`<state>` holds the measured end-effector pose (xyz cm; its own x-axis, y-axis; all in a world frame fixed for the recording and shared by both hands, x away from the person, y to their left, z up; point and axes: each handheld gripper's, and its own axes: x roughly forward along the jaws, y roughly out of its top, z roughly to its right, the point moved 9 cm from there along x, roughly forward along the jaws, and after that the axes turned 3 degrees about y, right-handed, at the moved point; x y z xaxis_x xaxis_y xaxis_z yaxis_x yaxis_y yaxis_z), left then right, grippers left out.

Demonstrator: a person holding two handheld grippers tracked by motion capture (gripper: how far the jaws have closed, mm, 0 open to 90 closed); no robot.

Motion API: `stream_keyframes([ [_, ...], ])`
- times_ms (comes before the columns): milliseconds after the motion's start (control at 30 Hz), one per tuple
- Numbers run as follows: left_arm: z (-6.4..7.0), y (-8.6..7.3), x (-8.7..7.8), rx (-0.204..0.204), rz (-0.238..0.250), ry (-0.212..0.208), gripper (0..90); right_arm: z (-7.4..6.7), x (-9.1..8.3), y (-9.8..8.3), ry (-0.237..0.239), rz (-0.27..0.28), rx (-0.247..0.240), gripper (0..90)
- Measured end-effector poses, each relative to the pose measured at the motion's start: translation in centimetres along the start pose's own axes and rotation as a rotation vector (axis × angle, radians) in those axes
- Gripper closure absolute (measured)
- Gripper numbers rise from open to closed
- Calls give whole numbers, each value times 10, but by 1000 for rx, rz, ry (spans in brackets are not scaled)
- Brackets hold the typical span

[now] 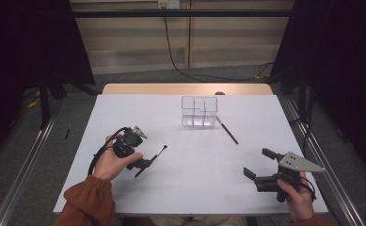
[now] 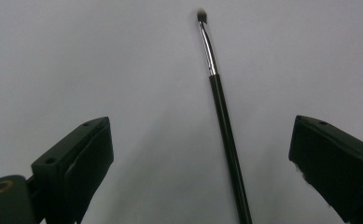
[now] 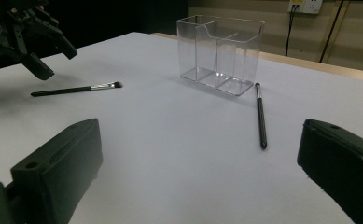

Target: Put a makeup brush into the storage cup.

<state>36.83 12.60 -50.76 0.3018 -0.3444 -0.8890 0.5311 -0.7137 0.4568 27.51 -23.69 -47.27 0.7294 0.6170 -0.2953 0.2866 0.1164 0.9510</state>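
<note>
High view: a thin black makeup brush with a silver ferrule (image 1: 158,153) lies flat on the white desk (image 1: 190,183), between the open jaws of the left gripper (image 1: 143,165). Closing off-centre could roll or flick it away. The right gripper (image 1: 257,164) hovers open, near a second black brush (image 1: 227,130) beside the clear plastic divided organiser (image 1: 199,112).

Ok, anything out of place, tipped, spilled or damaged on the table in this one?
Nothing stands out. The clear organizer stands upright and empty on the white table. One makeup brush lies flat beside it, the other lies flat under the open left gripper. The right gripper is open too, holding nothing.
</note>
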Motion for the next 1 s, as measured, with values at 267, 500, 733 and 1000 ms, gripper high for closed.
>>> stream_keyframes([
  [267,4,-6,9,38,-91,-9,70,0,0,0,0,-3,-3,0],
  [500,5,-11,18,14,-169,-25,103,0,1,-1,-1,-10,0,0],
  [733,7,-13,24,19,-226,-20,175,0,1,-2,-1,-11,1,0],
  [1000,8,-15,28,29,-265,-21,193,0,1,-2,-4,-17,0,0],
])
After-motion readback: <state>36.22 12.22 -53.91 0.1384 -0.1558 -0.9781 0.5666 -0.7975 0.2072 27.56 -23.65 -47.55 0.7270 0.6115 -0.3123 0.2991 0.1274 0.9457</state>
